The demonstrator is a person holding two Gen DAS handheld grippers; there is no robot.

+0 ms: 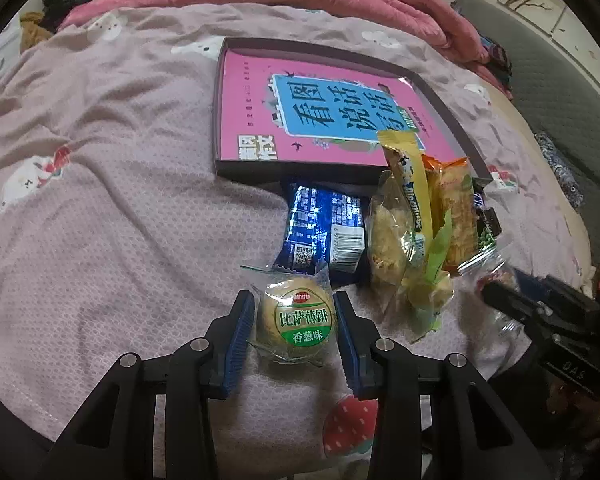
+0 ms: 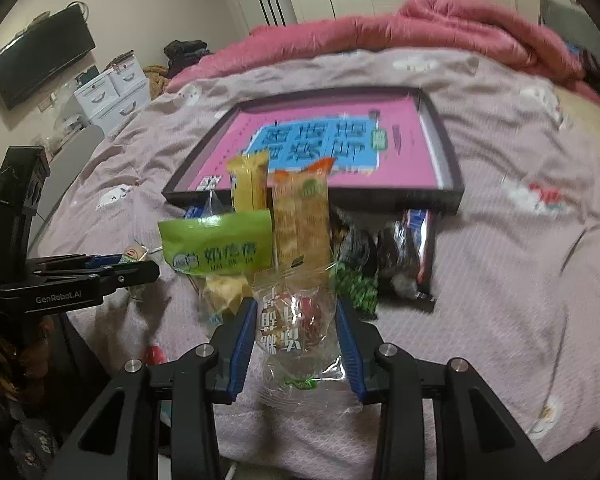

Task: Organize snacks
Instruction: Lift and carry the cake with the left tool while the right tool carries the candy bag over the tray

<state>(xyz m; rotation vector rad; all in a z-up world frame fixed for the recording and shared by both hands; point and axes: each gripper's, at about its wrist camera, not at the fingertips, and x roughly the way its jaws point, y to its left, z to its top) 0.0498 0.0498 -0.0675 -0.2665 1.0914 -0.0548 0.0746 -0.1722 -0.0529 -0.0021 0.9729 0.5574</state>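
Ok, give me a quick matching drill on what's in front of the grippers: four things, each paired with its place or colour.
Things:
1. round biscuit pack
2. clear wrapped snack
3. pink book
4. blue foil packet

Places or colours:
A. lying inside the dark shallow box
B. between the left gripper fingers
C. between the right gripper fingers
D. flat on the bedspread, barcode side up, just in front of the box

Pairs: 1-B, 2-C, 3-A, 4-D
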